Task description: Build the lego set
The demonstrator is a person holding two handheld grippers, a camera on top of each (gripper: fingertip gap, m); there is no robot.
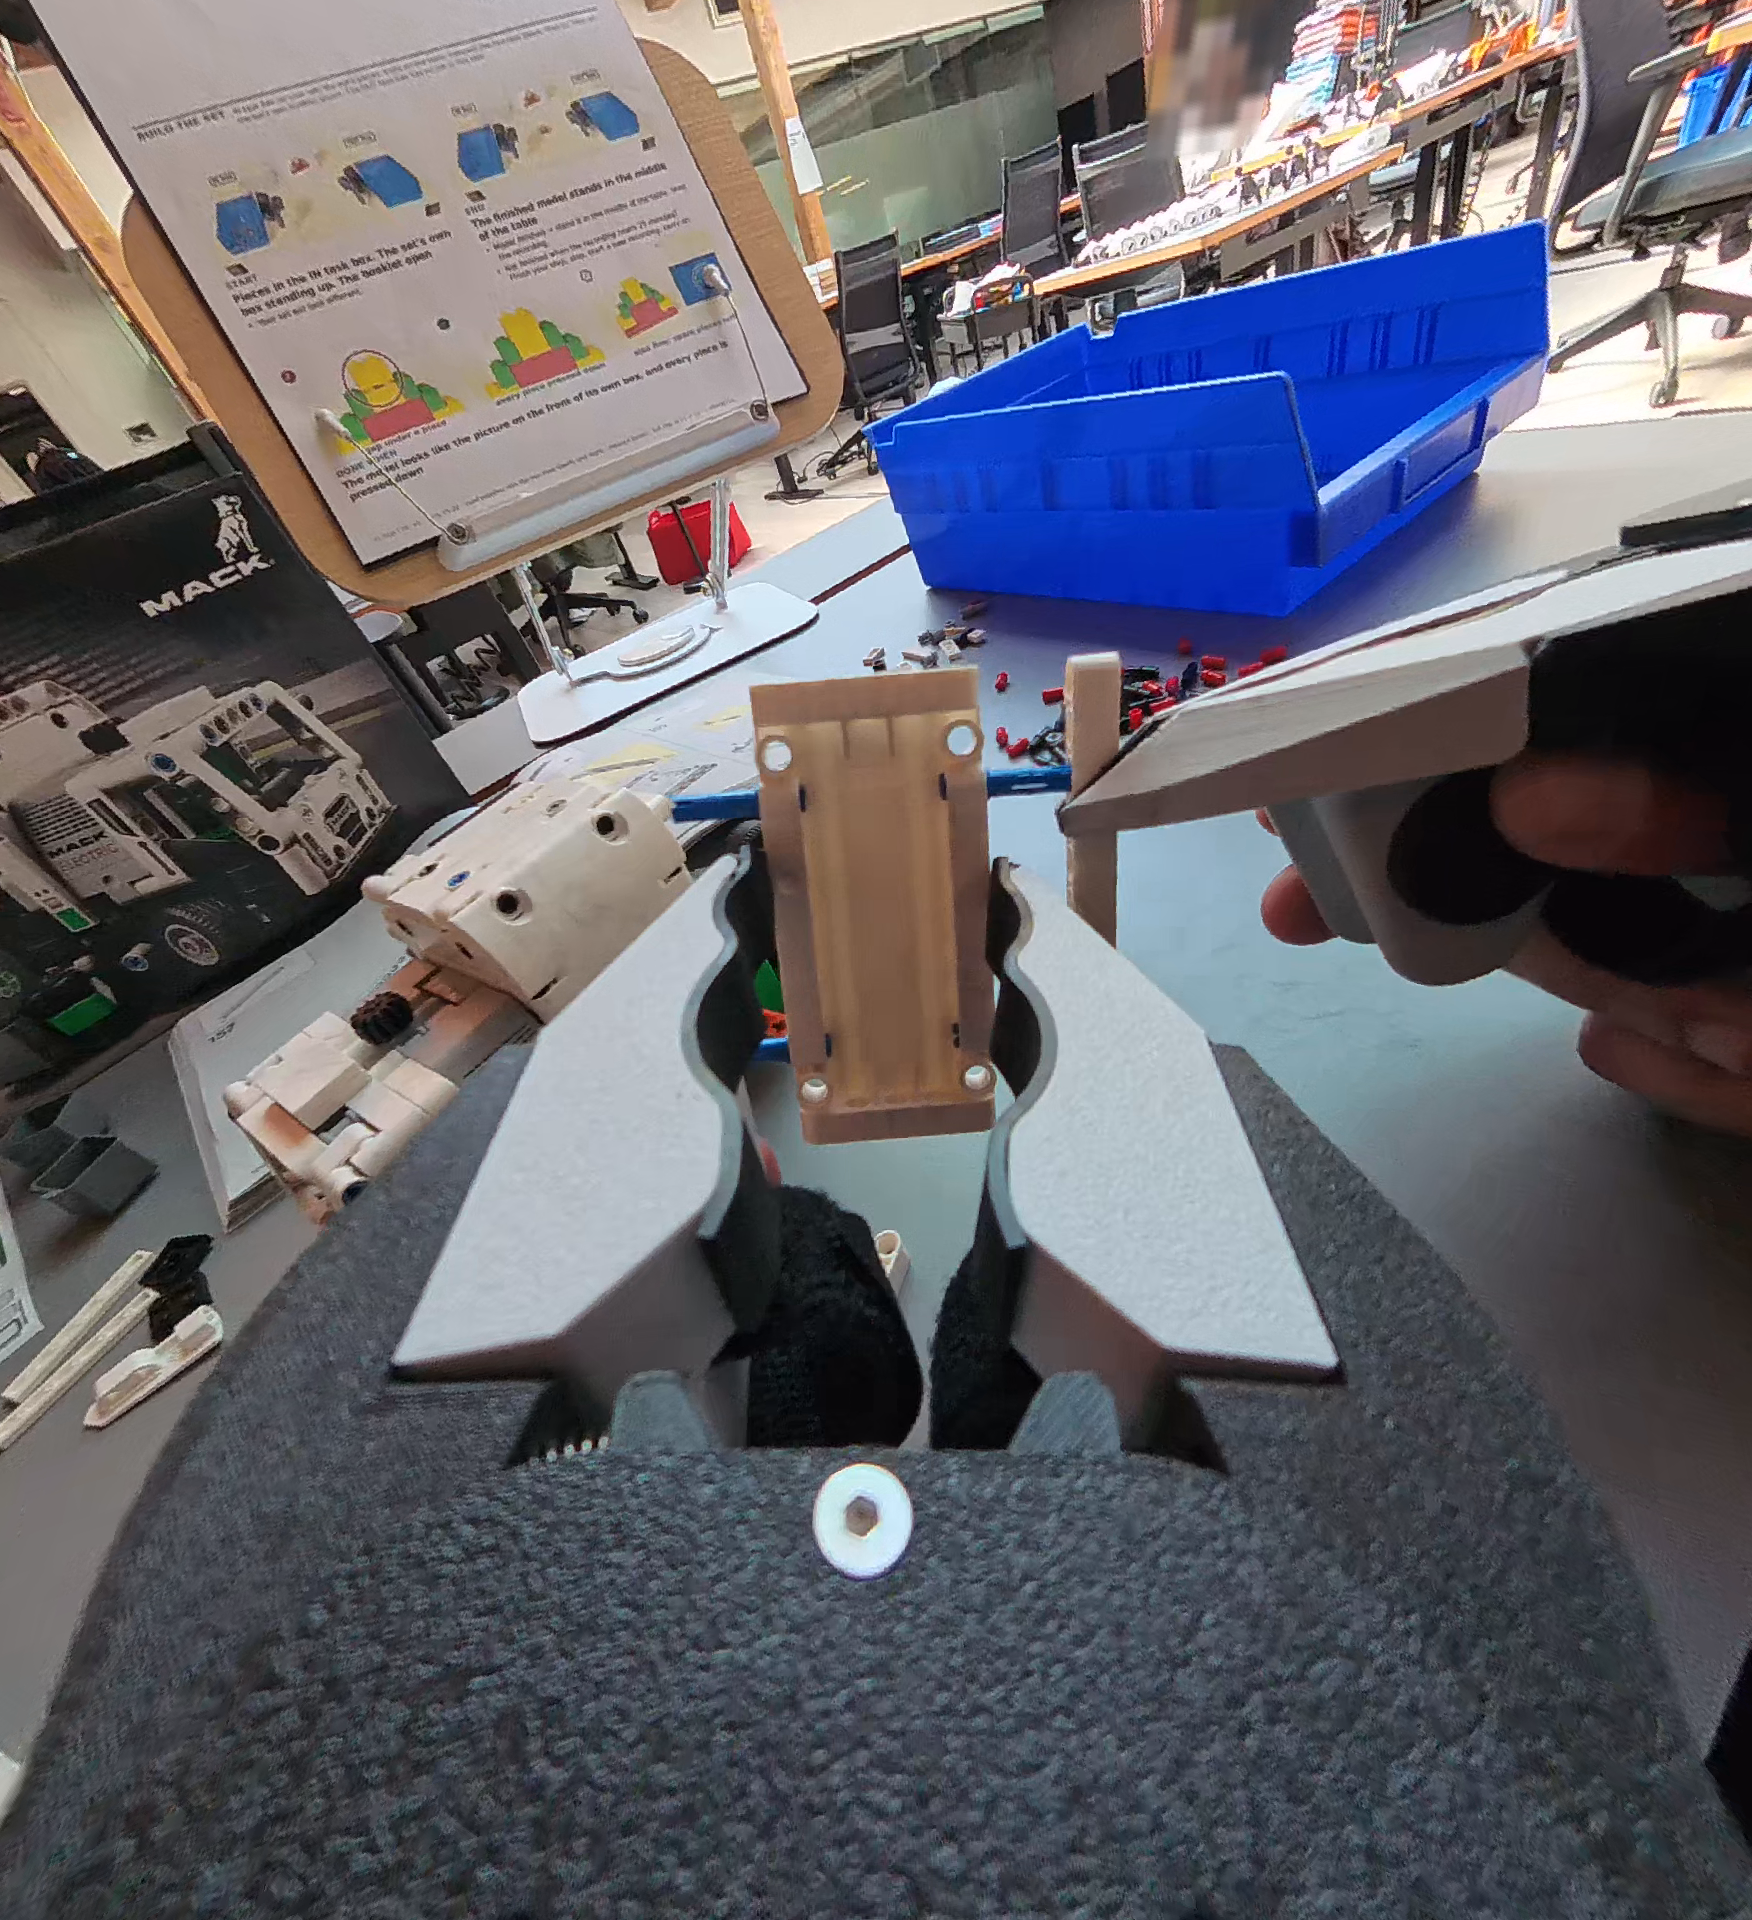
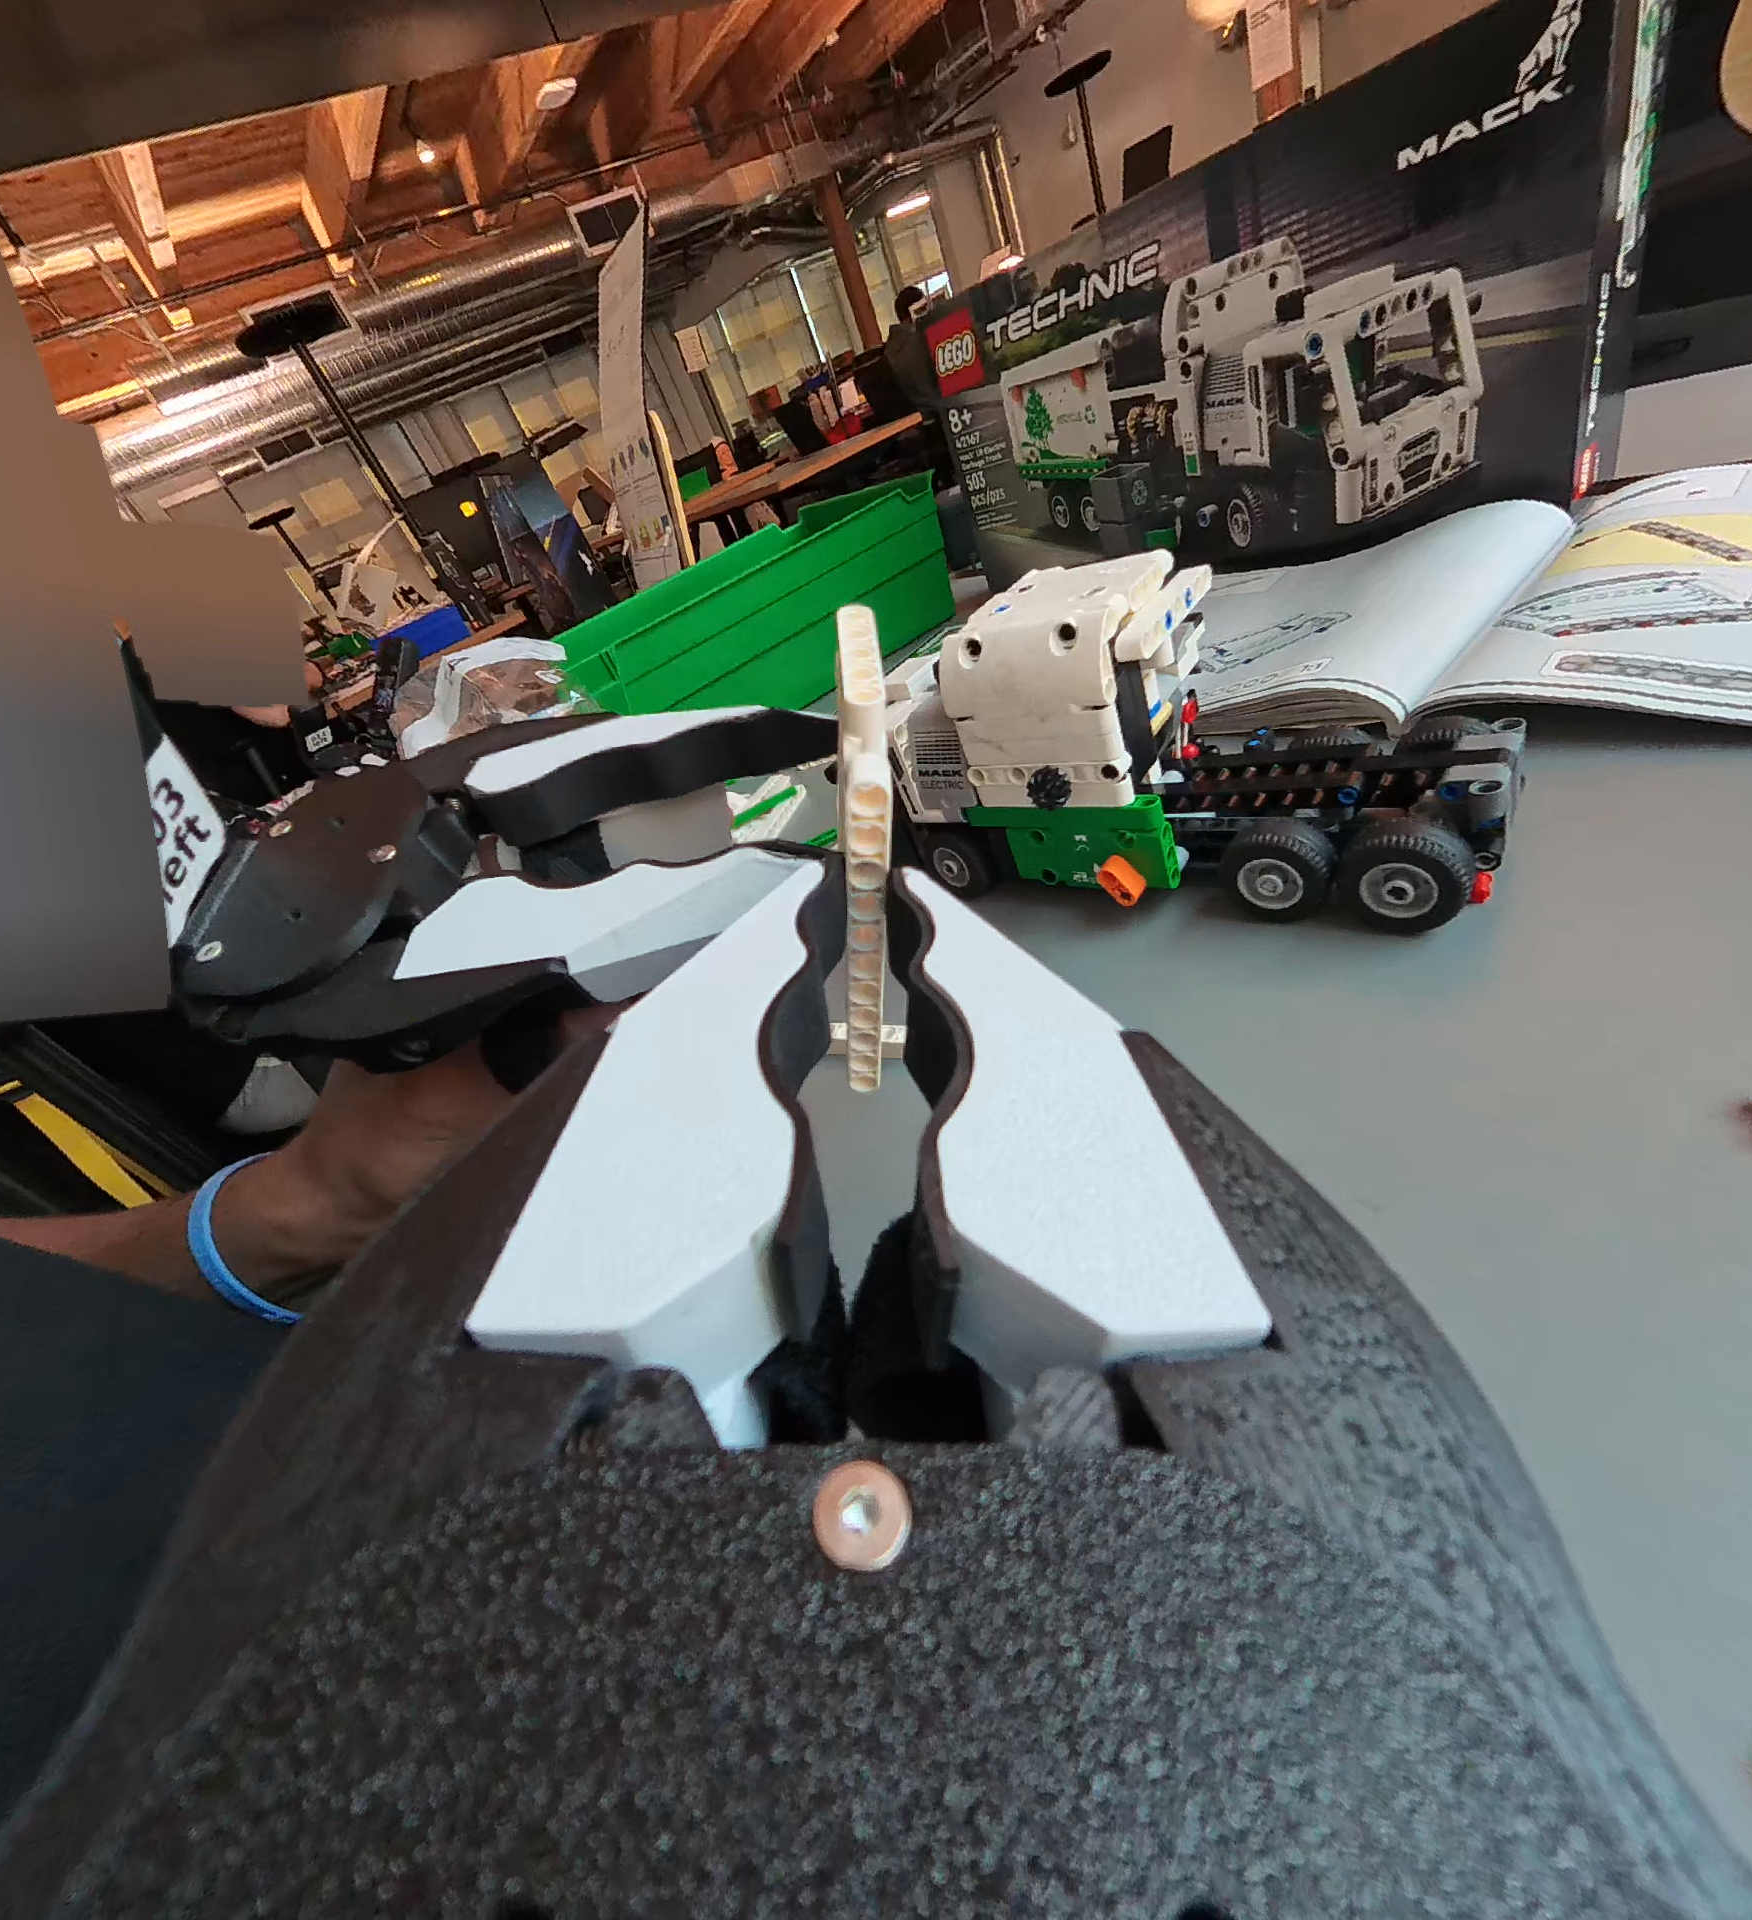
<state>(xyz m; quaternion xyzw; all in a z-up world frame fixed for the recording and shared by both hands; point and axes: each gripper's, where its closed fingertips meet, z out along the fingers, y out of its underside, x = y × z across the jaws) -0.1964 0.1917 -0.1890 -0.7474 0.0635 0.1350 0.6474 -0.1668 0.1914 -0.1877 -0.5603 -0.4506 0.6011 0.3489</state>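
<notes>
Nearest the lens, pinched between the pale fingers of the left gripper (image 1: 872, 904): flat cream rectangular plastic panel (image 1: 877, 935), upright, gripped by its long edges. Behind it, thin blue plastic axle (image 1: 1023, 779) running sideways toward a narrow white holed plastic beam (image 2: 867, 956), clamped upright in the right gripper (image 2: 861, 894). Both tongs pressed onto their parts, neither spread. Whole sub-assembly held in the air just in front of the cab of the part-built white, green and black truck model (image 2: 1163, 800); small loose red pins (image 1: 1215, 665) lying well apart from the truck on the grey table (image 2: 1474, 1143). Probably seating the beam on the axle against the panel. For a clean join: keep the left grip fixed as the anchor, hold the beam square to the axle, push straight along the axle's line without twisting. Watch for the thin beam pivoting between the fingers, and check hole against axle tip before pressing home.
</notes>
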